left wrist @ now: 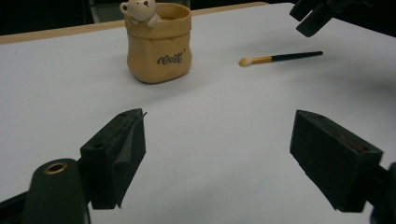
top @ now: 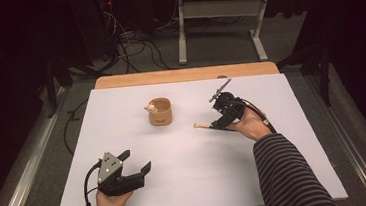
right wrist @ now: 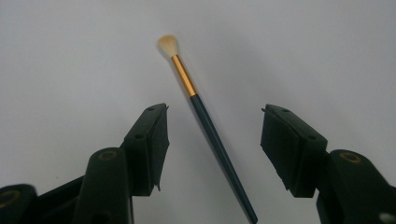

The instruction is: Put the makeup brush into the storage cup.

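Note:
A thin brush (top: 202, 126) (left wrist: 280, 58) (right wrist: 205, 121) with a dark handle, a gold ferrule and a pale tip lies flat on the white table top (top: 198, 182). My right gripper (top: 216, 124) (right wrist: 214, 112) hangs just over it, open, one jaw on each side of the handle and neither pad touching it. Its jaws also show from the left gripper view (left wrist: 313, 16). A tan pouch-shaped pot (top: 161, 112) (left wrist: 159, 46) with a small bear figure (top: 149, 107) (left wrist: 139, 10) on its rim stands left of the brush. My left gripper (top: 136, 160) (left wrist: 219, 121) rests near the front left, open, nothing between its jaws.
A wooden strip (top: 183, 75) borders the table's far edge. Beyond it, on the floor, stand a white desk frame (top: 223, 9) and loose cables (top: 130, 42). Bare white surface lies between the two grippers.

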`<state>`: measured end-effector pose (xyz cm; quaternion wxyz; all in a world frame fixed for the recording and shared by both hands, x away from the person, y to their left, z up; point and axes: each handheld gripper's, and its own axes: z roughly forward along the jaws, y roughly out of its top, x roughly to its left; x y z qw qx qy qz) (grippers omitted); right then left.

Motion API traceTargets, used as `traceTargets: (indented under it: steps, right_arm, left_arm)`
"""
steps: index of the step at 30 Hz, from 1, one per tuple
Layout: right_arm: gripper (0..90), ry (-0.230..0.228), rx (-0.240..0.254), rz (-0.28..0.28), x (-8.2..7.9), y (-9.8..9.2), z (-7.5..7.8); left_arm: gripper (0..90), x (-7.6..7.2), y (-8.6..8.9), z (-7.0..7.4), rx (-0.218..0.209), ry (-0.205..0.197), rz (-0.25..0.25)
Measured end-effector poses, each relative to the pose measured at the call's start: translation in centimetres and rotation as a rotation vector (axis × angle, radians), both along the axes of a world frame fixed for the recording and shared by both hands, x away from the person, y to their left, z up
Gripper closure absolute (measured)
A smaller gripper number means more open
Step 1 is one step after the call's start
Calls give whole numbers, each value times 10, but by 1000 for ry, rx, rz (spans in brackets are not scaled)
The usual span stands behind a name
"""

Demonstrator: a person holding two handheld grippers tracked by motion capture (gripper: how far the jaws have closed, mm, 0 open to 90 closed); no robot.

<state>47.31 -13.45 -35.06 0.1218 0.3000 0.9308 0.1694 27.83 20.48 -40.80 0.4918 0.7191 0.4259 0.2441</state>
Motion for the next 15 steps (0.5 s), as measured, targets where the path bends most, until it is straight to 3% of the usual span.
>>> traceTargets:
  steps: [6, 15]
  right_arm:
    - [466, 46, -17, -22, 3, 0, -7]
    - [490, 77, -73, -20, 8, 0, -18]
  left_arm:
    - [189, 0, 0, 0, 1, 0, -1]
    - [188, 0, -1, 0, 2, 0, -2]
